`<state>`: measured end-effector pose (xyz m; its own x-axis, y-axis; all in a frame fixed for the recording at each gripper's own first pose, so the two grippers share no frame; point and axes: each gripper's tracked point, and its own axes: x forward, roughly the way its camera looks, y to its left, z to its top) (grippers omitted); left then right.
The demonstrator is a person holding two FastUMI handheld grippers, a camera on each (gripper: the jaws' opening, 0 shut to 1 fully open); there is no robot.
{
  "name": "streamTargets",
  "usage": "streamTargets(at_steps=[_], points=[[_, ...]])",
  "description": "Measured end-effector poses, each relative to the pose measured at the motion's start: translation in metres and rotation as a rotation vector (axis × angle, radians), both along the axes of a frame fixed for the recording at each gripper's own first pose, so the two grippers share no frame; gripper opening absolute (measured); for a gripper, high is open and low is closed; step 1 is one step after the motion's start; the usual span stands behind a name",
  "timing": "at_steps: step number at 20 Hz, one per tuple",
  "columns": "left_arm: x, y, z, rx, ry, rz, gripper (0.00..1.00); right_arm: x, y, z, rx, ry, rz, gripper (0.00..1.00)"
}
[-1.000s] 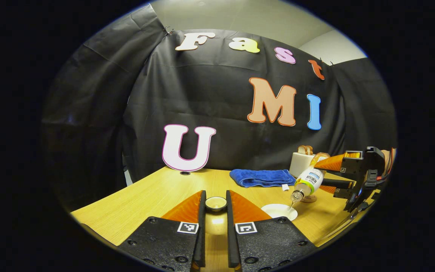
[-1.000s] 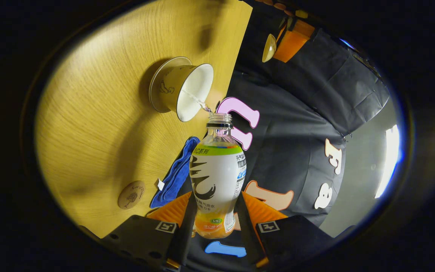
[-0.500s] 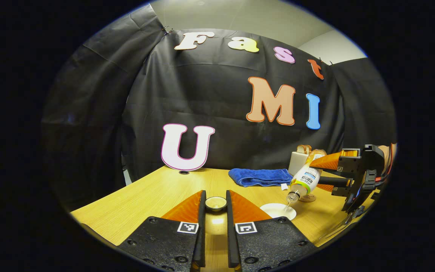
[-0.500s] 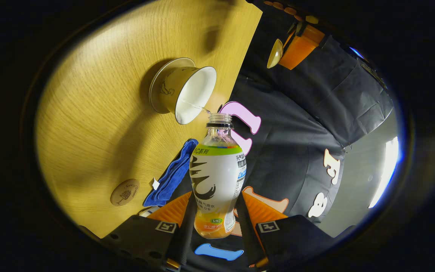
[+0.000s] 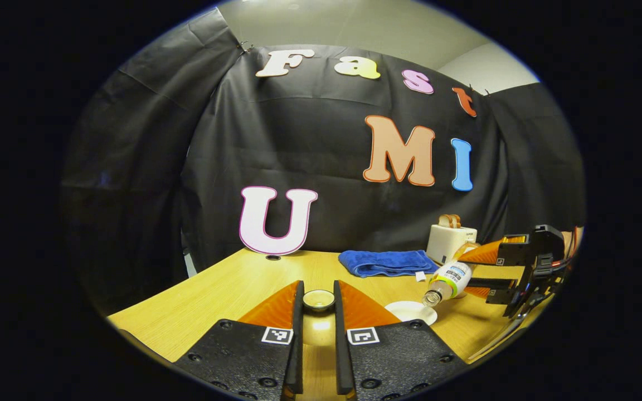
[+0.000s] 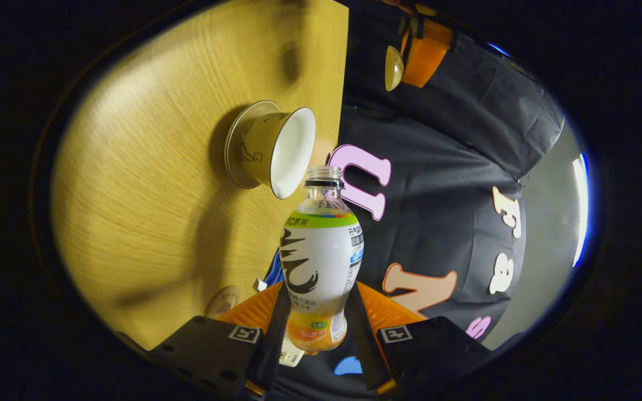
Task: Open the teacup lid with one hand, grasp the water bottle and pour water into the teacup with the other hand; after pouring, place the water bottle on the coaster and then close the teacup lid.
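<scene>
Over the wooden table, the right gripper clamps the tipped water bottle, mouth just ahead at the teacup for pouring, while the left gripper pinches the lid clear.

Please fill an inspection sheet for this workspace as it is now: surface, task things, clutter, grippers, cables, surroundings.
Surface: wooden table, no spill seen.
Teacup: teacup stands open on the table, lid off.
Teacup lid: teacup lid sits between the left gripper fingers, above the table.
Water bottle: water bottle, uncapped, tilted, mouth close to the teacup rim; no stream visible.
Coaster: coaster lies bare on the table, partly hidden.
Clutter: blue towel; toaster holding bread, at the table's back.
Grippers: left gripper shut on the lid; right gripper shut on the bottle.
Cables: wires at the right gripper's body.
Surroundings: black cloth wall.
</scene>
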<state>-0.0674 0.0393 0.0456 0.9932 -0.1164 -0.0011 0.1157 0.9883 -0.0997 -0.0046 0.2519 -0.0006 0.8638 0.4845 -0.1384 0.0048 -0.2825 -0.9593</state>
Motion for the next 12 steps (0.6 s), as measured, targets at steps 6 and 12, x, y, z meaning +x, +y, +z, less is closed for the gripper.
streamTargets(at_steps=[6, 12], points=[[0.001, -0.010, 0.006, 0.009, -0.004, -0.019, 0.22, -0.012, -0.011, -0.026, 0.232, 0.165, -0.062, 0.63], [0.004, -0.024, 0.006, 0.002, 0.009, -0.041, 0.20, -0.012, -0.027, -0.019, 0.478, 0.299, -0.134, 0.64]])
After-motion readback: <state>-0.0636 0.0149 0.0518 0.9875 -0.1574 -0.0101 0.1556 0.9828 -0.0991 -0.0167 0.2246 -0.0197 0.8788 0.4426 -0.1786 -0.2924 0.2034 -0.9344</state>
